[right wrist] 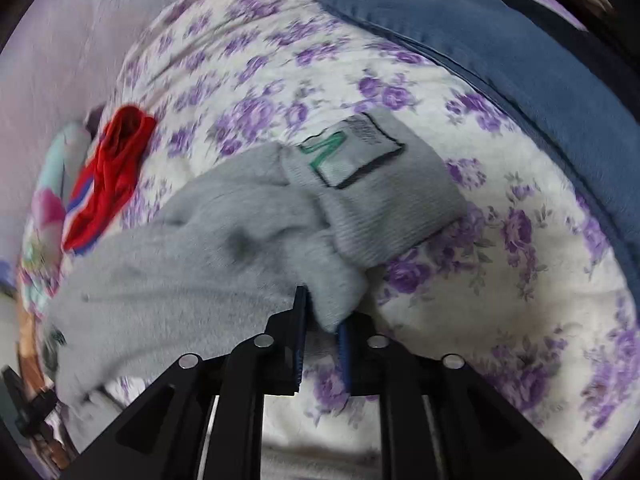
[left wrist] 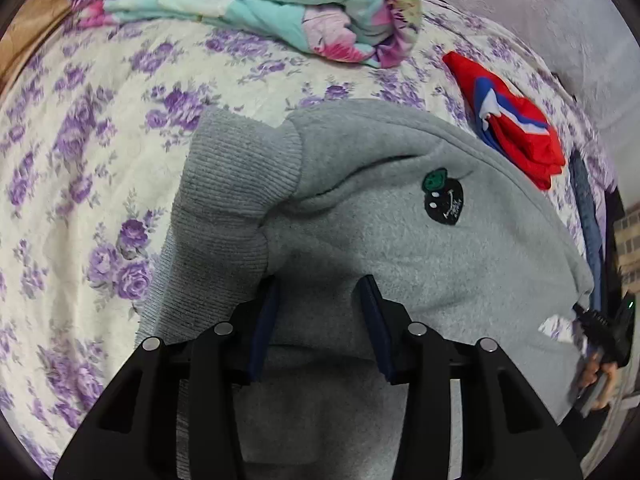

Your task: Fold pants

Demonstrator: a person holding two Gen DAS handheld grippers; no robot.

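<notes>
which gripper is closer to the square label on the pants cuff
Right. The right gripper pinches the grey pants just below the cuff bearing the label. The left gripper views another part; no label shows.

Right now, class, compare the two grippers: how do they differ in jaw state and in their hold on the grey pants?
The right gripper has its jaws nearly closed, pinching a fold of the grey pants near the ribbed cuff. The left gripper has its jaws spread wide, with grey fabric lying between them, not pinched. Both are black with blue pads and work over the floral bedspread.
</notes>
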